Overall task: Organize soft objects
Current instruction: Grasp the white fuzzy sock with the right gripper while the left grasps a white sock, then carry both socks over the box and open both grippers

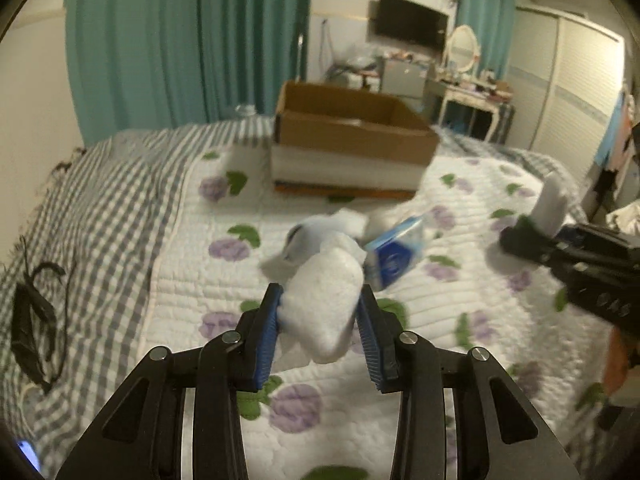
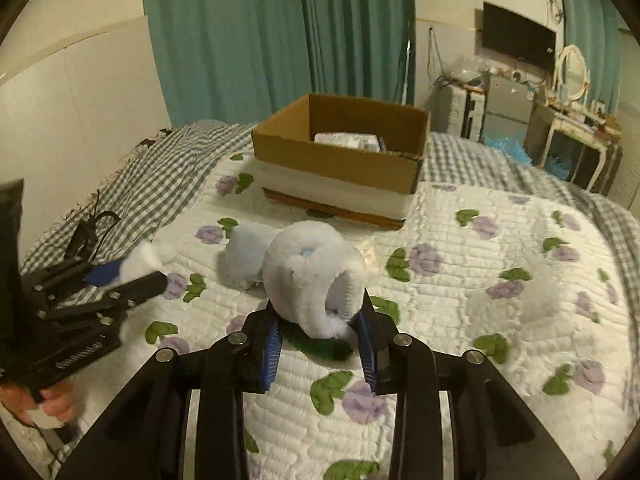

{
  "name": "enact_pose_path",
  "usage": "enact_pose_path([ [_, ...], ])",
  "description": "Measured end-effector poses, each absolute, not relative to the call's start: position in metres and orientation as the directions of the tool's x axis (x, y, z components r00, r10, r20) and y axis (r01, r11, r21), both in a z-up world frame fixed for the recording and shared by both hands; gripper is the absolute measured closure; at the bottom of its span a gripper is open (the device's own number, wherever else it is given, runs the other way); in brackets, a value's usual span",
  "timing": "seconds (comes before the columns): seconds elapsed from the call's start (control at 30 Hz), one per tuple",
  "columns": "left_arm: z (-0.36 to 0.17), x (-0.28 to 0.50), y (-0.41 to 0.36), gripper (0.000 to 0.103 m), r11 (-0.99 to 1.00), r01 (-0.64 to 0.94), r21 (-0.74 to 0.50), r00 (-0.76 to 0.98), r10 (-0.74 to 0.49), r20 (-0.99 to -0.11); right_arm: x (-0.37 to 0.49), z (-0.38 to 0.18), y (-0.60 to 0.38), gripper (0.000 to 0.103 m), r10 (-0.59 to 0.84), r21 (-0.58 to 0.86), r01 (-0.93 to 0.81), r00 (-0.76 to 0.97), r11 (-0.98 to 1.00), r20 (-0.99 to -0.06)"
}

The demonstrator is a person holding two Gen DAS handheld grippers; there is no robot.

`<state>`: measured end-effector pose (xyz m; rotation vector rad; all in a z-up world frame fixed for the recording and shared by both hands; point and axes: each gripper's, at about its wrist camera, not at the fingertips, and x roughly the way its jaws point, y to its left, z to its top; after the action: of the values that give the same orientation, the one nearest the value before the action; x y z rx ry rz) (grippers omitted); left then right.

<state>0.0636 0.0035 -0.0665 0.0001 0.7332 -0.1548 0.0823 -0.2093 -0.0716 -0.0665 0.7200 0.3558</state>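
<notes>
- The left gripper (image 1: 320, 300) has its blue ribbed pads clamped on a white foam piece (image 1: 326, 304), a lumpy, rounded block with a grainy surface, raised above the quilt.
- The right gripper (image 2: 320, 320) is closed on a white plush toy (image 2: 312, 280): fluffy pile, a rounded body with a curved hollow in its side and a small blue spot on top. It sits low over the quilt, in front of the box.
- A second pale fuzzy lump (image 2: 244, 256) sits just behind the plush, touching the quilt.
- In the left wrist view a blue and white packet (image 1: 394, 254) lies on the quilt beside more blurred white fluff.
- The quilt (image 2: 480, 320) is white and stitched in ridges, printed with purple flowers and green leaves; a grey gingham sheet (image 1: 100, 200) lies beyond its edge.
- An open brown cardboard box (image 2: 340, 164) stands at the far end on a white slab, with a wrapped white packet (image 2: 347, 140) inside.
</notes>
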Motion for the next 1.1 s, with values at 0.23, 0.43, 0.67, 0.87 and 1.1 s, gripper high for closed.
enact_pose_path([
  [0.23, -0.020, 0.051, -0.011, 0.067, 0.984, 0.179, 0.000, 0.786, -0.144, -0.602, 0.059, -0.037, -0.220, 0.071, 0.269, 0.036, -0.311, 0.753, 0.950, -0.601],
  [0.43, 0.023, 0.065, -0.019, 0.067, 0.980, 0.201, 0.008, 0.829, -0.165, -0.533, 0.070, 0.019, -0.217, 0.071, 0.280, 0.011, -0.324, 0.800, 0.946, -0.531],
  [0.67, 0.066, 0.114, -0.021, 0.067, 0.980, 0.196, 0.034, 0.883, -0.161, -0.440, 0.120, 0.077, -0.205, 0.071, 0.306, -0.015, -0.352, 0.831, 0.936, -0.464],
  [0.87, 0.065, 0.196, -0.025, 0.067, 0.982, 0.181, 0.056, 0.878, -0.135, -0.460, 0.201, 0.083, -0.198, 0.071, 0.300, -0.008, -0.342, 0.835, 0.940, -0.461],
  [1.1, 0.017, 0.289, -0.034, 0.067, 0.982, 0.161, 0.102, 0.863, -0.090, -0.498, 0.318, 0.026, -0.210, 0.071, 0.270, 0.075, -0.275, 0.794, 0.959, -0.545],
])
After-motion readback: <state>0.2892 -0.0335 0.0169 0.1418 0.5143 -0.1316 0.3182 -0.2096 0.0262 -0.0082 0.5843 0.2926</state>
